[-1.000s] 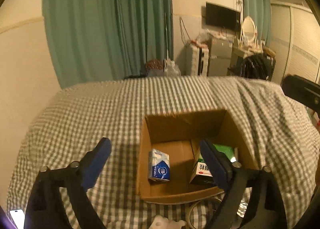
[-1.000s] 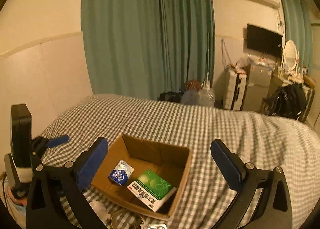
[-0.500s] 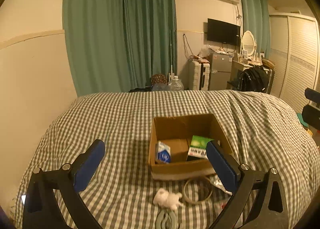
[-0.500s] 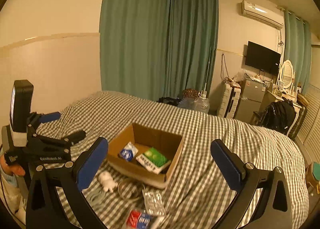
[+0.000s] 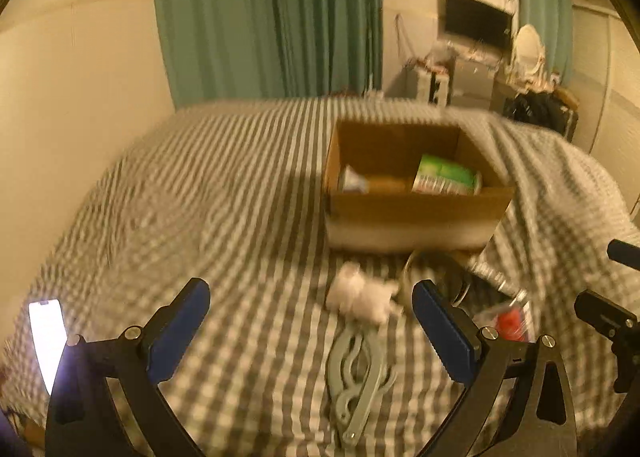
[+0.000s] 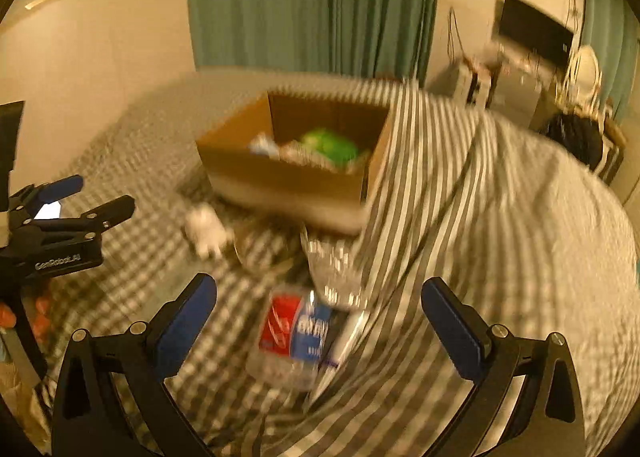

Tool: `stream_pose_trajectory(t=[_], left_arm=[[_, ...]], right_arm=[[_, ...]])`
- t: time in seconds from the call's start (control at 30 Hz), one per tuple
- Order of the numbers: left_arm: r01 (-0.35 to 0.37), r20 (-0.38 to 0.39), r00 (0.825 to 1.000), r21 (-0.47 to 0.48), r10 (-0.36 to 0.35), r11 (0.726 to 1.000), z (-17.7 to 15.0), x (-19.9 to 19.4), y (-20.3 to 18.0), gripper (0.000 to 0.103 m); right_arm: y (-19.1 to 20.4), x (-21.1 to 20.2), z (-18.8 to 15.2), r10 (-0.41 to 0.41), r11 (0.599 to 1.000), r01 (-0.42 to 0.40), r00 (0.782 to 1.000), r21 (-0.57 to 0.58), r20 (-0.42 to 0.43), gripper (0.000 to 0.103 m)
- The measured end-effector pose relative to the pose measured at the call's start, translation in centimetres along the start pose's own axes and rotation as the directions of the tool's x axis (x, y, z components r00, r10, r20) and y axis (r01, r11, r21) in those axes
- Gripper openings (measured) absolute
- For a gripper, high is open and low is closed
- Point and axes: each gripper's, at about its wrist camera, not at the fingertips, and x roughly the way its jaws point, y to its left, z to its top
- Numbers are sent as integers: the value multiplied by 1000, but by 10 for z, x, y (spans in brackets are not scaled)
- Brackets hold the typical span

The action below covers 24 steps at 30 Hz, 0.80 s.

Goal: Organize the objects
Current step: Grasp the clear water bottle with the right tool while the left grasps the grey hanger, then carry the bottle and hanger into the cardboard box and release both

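Far left in the left wrist view: a lit phone (image 5: pixel 47 341) flat on the checked bedspread (image 5: pixel 208 193), close to the bed's near-left edge, plain wall just beyond. Wide bare stretch of cover from there to mid-bed, nothing lying on it. Left gripper (image 5: pixel 311 327) low over the cover, jaws wide apart, holding nothing. Between the blue pads: a grey-green flat tool (image 5: pixel 358 373) lying lengthwise, and a small white soft toy (image 5: pixel 360 299) just past its far end. Beside the toy to the right, a round ring (image 5: pixel 436 277), partly hidden behind the right pad, its near edge blurred. Beyond these, the open cardboard box (image 5: pixel 416 213) upright on the bed, near wall facing the camera, a green packet (image 5: pixel 446 177) inside at right and a pale small pack (image 5: pixel 354 181) inside at left; little gap between box front and ring. Right of the box, the cover bunched into a raised fold. In the right wrist view: right gripper (image 6: pixel 318 319) also spread wide and empty, hovering over a red-and-blue packet (image 6: pixel 298 331) lying flat, a silvery blister sheet (image 6: pixel 334 269) touching or just beyond it, both hard against the fold's edge. Open cover further right, sloping toward the bed's far side. Heavy motion blur in both views.
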Motion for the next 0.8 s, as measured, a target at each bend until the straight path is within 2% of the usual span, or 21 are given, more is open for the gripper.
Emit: stream_pose_trajectory(t=[0.17, 0.3, 0.5, 0.6, 0.67, 0.73, 0.8], left_arm=[[31, -134, 990, -2, -31, 1000, -40, 37, -6, 103], [33, -209, 977, 2, -32, 999, -55, 54, -9, 103], [32, -250, 968, 53, -18, 998, -69, 66, -20, 103], [77, -264, 963, 88, -51, 993, -76, 69, -30, 94], [109, -286, 955, 100, -77, 989, -81, 72, -34, 81], [118, -289, 953, 90, -87, 989, -84, 72, -35, 71], [134, -301, 948, 95, -100, 986, -86, 73, -36, 68]], right_arm=[[3, 36, -21, 18, 1000, -16, 995, 13, -101, 102], [6, 51, -27, 33, 999, -31, 989, 11, -141, 100], [14, 75, -33, 48, 999, -49, 974, 1, -222, 86], [17, 85, -36, 57, 998, -59, 967, 2, -247, 75], [18, 90, -39, 65, 998, -67, 962, 1, -264, 67], [19, 91, -40, 63, 998, -65, 963, 0, -264, 67], [20, 93, -39, 61, 998, -62, 962, 1, -266, 67]])
